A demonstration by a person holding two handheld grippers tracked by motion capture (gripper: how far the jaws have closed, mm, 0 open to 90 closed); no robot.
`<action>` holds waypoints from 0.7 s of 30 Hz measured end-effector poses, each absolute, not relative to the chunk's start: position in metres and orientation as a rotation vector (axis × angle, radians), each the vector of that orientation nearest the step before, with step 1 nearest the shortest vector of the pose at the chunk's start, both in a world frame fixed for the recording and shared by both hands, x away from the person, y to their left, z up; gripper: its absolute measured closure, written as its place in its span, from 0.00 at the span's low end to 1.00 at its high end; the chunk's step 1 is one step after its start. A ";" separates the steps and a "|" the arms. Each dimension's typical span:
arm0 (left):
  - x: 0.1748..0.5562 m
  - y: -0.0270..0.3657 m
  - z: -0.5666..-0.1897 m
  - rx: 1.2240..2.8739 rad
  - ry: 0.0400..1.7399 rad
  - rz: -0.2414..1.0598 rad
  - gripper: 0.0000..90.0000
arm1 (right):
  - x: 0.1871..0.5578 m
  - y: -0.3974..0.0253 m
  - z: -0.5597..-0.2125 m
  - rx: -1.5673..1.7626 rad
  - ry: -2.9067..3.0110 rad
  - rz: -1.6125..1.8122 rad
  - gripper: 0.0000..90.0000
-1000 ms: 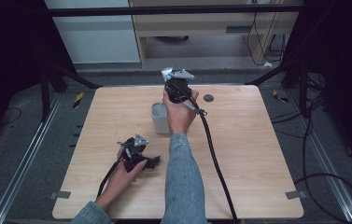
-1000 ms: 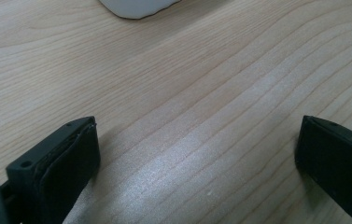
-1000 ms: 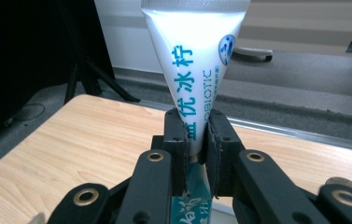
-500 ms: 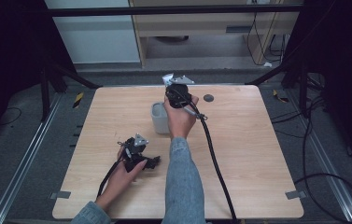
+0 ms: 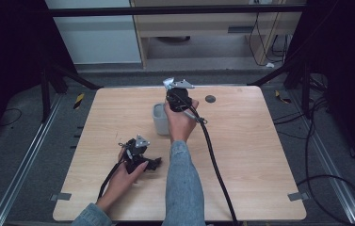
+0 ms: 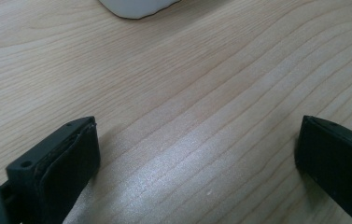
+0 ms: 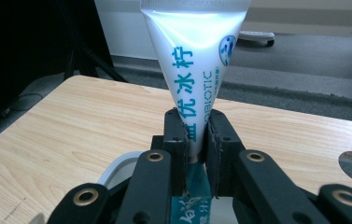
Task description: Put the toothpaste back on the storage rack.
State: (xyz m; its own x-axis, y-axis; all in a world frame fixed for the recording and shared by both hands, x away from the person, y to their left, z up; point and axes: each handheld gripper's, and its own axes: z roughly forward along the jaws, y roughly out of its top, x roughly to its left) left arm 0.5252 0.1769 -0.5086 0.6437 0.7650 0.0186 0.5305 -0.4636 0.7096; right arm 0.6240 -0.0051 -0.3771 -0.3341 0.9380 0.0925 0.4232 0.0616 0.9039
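Pale wood of the table (image 5: 241, 155) carries everything we handle, with dark floor and cables around it. Near its middle stands a grey cup (image 5: 159, 118), and our right gripper (image 7: 196, 140) hangs just above it, jaws pinching a white tube (image 7: 193, 56) with blue lettering that points upward. Our left gripper (image 6: 197, 154) rests low on the wood toward the near left, jaws spread wide with bare table between them. Farther back lies a small dark disc (image 5: 210, 99)
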 end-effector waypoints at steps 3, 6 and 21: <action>0.525 0.177 -0.509 2.177 1.003 0.441 0.00 | 0.622 -0.007 -0.379 1.354 1.808 1.239 0.89; 0.525 0.177 -0.509 2.178 1.003 0.441 0.00 | 0.622 -0.007 -0.380 1.349 1.811 1.235 0.89; 0.525 0.177 -0.509 2.178 1.003 0.440 0.00 | 0.620 0.001 -0.385 1.319 1.872 1.195 0.89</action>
State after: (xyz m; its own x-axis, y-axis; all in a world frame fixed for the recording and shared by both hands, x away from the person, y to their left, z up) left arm 0.5251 0.1770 -0.5086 0.6440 0.7648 0.0181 0.5311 -0.4640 0.7090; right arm 0.6196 0.0008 -0.3852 -0.3664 0.9290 0.0528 0.4390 0.1225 0.8901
